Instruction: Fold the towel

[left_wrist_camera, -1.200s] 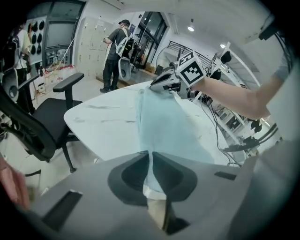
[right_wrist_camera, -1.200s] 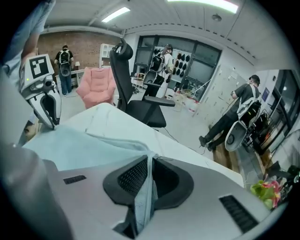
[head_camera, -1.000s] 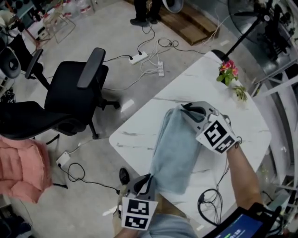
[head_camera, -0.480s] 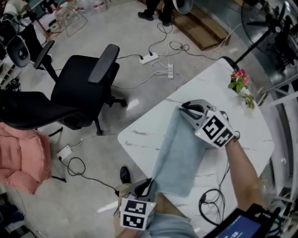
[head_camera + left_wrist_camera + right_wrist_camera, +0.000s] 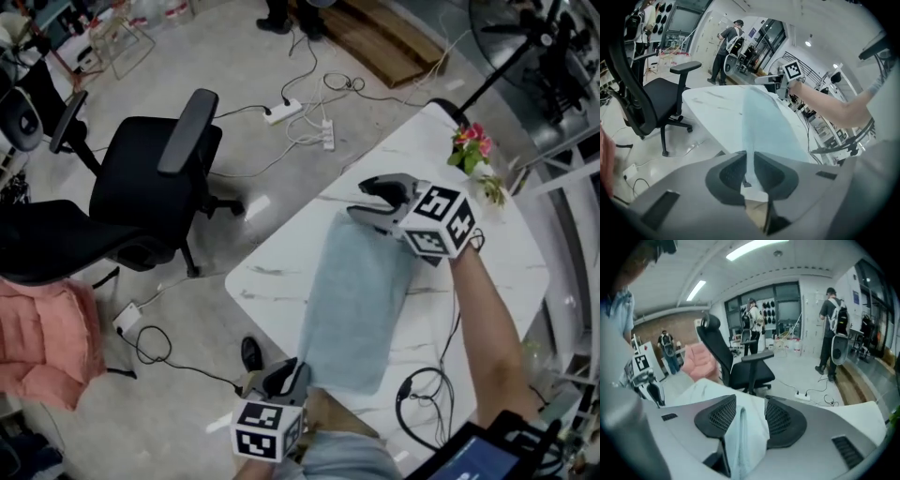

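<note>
The towel (image 5: 354,305) lies long on the table (image 5: 281,272). My right gripper (image 5: 361,199) has just opened wide, the far end loose between its jaws; my left gripper (image 5: 286,375), just starting to open, pinches the near end. When I pull back, a jaw may catch it and spoil the fold — no containers here, only flowers (image 5: 466,145)

Your white, marble-veined table (image 5: 281,272) carries a pale blue towel (image 5: 352,300), spread lengthwise down its middle and reaching the near edge. Pink flowers (image 5: 466,142) stand by the far corner, well apart from the towel.
</note>
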Demonstrator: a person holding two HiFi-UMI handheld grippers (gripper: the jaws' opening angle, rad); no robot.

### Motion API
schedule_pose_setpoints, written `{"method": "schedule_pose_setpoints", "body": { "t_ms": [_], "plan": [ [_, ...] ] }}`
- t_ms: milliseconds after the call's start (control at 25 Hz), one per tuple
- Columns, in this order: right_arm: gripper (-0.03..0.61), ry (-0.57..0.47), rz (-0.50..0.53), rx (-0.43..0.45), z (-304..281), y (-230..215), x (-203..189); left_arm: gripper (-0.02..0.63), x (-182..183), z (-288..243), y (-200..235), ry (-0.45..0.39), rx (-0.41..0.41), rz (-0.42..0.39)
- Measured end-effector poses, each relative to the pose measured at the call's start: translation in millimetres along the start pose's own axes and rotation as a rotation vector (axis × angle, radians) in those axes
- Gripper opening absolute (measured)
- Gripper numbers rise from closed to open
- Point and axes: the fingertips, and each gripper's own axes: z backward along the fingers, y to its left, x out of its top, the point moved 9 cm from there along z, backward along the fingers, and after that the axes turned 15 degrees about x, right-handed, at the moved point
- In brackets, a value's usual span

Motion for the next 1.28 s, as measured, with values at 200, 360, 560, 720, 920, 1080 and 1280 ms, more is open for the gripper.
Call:
{"method": "schedule_pose_setpoints", "body": {
  "t_ms": [200,360,560,720,920,1080,1280],
  "plan": [
    [0.172,-0.033,0.009,-0.133,48.3,4.2,5.9,0.202,3.4,28.9,8.6,-0.045,0.010,-0.003],
    [0.043,0.039,0.052,-0.207,63.0,36.7,-28.4,0.008,31.0,60.0,13.8,-0.214,0.008,-0.076],
    [0.025,0.120,0.101,-0.083,32.5,83.1,-73.3,0.008,48.0,28.6,-50.7,-0.122,-0.215,-0.268],
    [0.020,0.211,0.146,-0.147,15.3,77.8,-86.7,0.008,38.1,-17.9,-84.1,0.046,-0.237,-0.377],
    [0.018,0.226,0.044,-0.235,47.4,82.6,-112.1,0.008,33.7,-36.1,-99.7,0.136,-0.238,-0.521],
    [0.018,0.220,-0.092,-0.311,91.3,100.7,-155.1,0.008,36.1,-43.8,-113.3,0.192,-0.300,-0.580],
    [0.018,0.217,-0.224,-0.375,127.9,127.1,-198.1,0.008,35.1,-51.0,-134.0,0.212,-0.349,-0.673]
  ]
}}
